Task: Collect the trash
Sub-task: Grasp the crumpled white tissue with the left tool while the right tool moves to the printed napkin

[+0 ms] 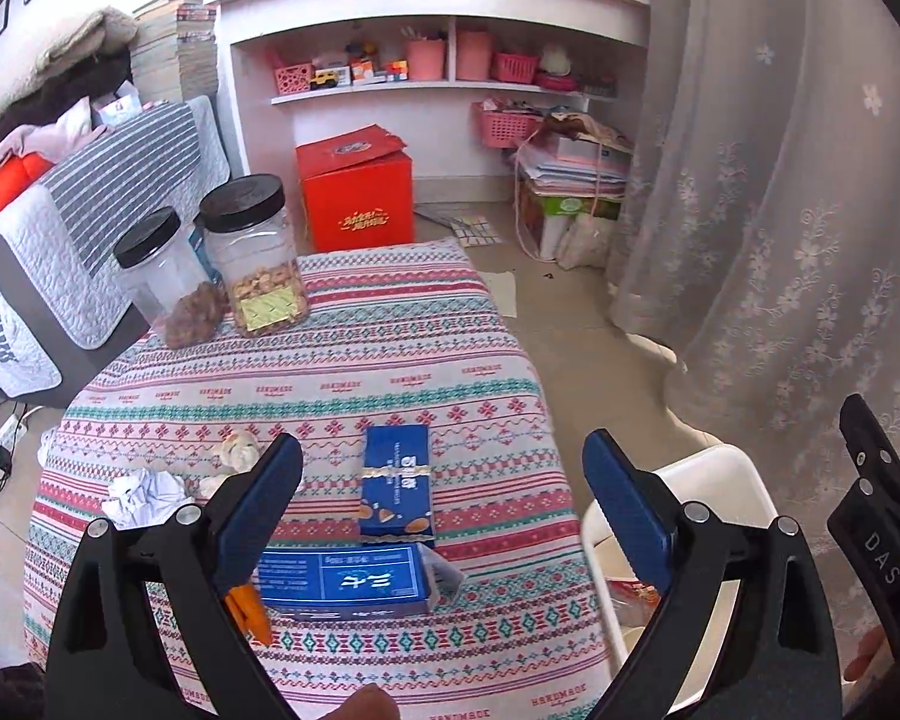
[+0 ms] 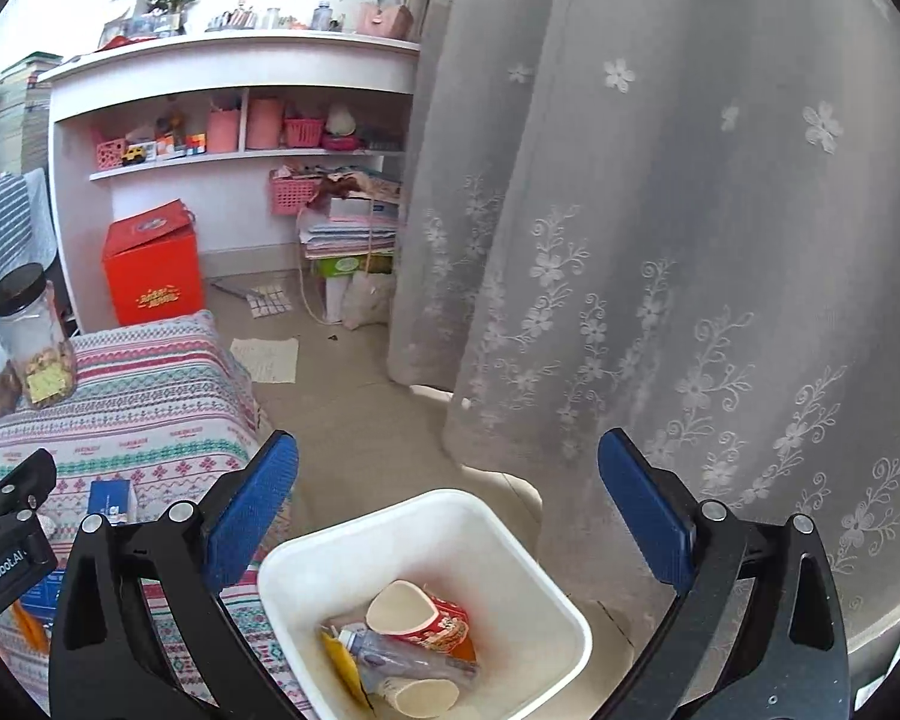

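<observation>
My left gripper (image 1: 444,486) is open and empty above the patterned table (image 1: 354,360). On the table lie a crumpled white paper (image 1: 144,495), a small pale wad (image 1: 240,450), an orange wrapper (image 1: 249,609) and two blue boxes (image 1: 397,483) (image 1: 345,582). My right gripper (image 2: 450,504) is open and empty above the white bin (image 2: 510,546) beside the table. The bin holds a red paper cup (image 2: 426,615), a plastic bottle (image 2: 402,657), another cup (image 2: 420,693) and a yellow wrapper (image 2: 345,666). The bin also shows in the left wrist view (image 1: 720,480).
Two black-lidded jars (image 1: 258,252) (image 1: 162,276) stand at the table's far left corner. A sofa with striped covers (image 1: 90,228) is to the left. A red box (image 1: 357,192), a white shelf unit (image 1: 426,60) and a lace curtain (image 2: 660,240) lie beyond.
</observation>
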`<action>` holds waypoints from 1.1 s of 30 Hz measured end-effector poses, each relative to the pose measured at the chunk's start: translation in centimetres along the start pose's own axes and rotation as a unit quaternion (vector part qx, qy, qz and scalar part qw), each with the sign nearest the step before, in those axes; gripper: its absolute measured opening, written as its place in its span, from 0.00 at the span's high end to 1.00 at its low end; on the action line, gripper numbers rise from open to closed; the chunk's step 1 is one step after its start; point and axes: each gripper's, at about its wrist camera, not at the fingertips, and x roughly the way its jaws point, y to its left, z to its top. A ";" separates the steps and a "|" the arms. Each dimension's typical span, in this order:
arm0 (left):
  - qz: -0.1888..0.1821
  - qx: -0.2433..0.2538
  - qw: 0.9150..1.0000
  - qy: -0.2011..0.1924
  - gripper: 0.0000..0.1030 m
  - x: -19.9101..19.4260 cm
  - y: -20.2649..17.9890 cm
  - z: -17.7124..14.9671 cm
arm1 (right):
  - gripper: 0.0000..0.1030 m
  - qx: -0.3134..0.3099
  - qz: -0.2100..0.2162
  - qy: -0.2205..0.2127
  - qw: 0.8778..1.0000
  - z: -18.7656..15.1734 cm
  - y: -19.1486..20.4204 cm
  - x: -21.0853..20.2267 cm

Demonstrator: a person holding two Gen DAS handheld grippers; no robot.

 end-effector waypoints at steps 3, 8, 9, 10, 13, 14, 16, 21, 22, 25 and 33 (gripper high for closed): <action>0.019 -0.017 1.000 0.016 0.11 1.1 2.7 -0.4 | 0.07 -0.021 0.016 0.001 1.000 0.2 2.9 -0.1; 0.062 -0.052 0.996 0.044 0.11 3.0 8.2 -1.0 | 0.07 -0.054 0.043 0.008 0.998 0.3 7.6 0.1; 0.072 -0.058 0.994 0.050 0.11 3.5 9.4 -1.2 | 0.07 -0.059 0.047 0.009 0.997 0.2 8.5 0.1; 0.083 -0.062 0.993 0.056 0.11 3.9 10.5 -1.3 | 0.07 -0.065 0.051 0.011 0.997 0.2 9.4 0.1; 0.114 -0.070 0.989 0.070 0.11 4.9 14.0 -2.0 | 0.07 -0.083 0.060 0.014 0.995 0.0 11.8 0.2; 0.123 -0.071 0.987 0.074 0.11 5.2 15.0 -2.1 | 0.07 -0.089 0.063 0.015 0.994 -0.1 12.5 0.2; 0.141 -0.069 0.984 0.087 0.11 6.0 16.9 -2.4 | 0.07 -0.100 0.068 0.018 0.993 -0.3 13.8 0.3; 0.152 -0.074 0.979 0.113 0.11 7.2 21.1 -3.3 | 0.07 -0.120 0.082 0.027 0.989 -0.8 16.4 0.4; 0.149 -0.077 0.979 0.119 0.11 7.4 21.7 -3.4 | 0.07 -0.123 0.086 0.028 0.988 -0.9 17.0 0.4; 0.128 -0.089 0.978 0.139 0.11 8.2 23.0 -3.9 | 0.07 -0.135 0.103 0.037 0.985 -1.1 18.6 0.4; 0.088 -0.080 0.976 0.181 0.66 10.3 23.8 -5.3 | 0.07 -0.181 0.218 0.130 0.950 -2.8 24.2 2.2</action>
